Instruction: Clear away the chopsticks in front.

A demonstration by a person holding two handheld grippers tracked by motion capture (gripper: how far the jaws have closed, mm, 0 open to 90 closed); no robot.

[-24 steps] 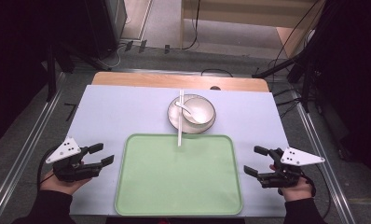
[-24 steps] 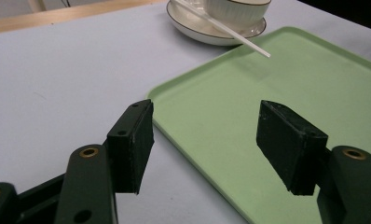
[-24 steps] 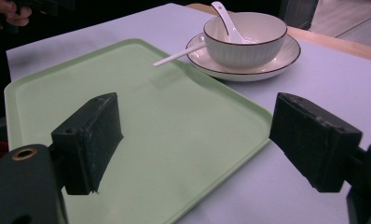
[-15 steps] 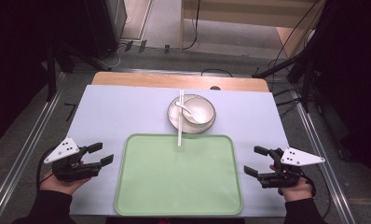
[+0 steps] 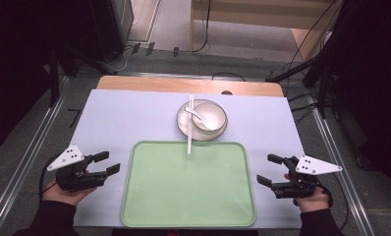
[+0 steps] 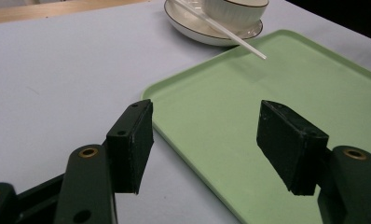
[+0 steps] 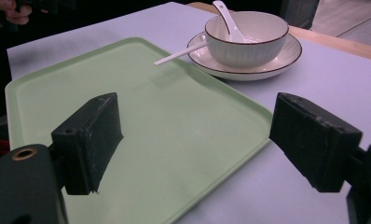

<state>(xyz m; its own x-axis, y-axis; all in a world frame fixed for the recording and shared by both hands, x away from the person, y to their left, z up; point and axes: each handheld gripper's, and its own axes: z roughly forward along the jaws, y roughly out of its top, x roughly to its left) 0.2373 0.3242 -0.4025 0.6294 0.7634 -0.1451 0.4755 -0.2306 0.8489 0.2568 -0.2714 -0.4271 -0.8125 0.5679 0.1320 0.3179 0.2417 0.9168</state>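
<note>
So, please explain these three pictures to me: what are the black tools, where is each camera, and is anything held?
A person sits at a table holding a hand-operated tool in each hand: the left gripper and the right gripper. One camera looks down from above. The other two ride on the grippers and look along their black jaws. On the table lies a green tray. Behind it a bowl stands on a saucer, with a white spoon inside. A pair of white chopsticks rests on the saucer's rim, with its tip above the tray. Both grippers are open and hold nothing.
</note>
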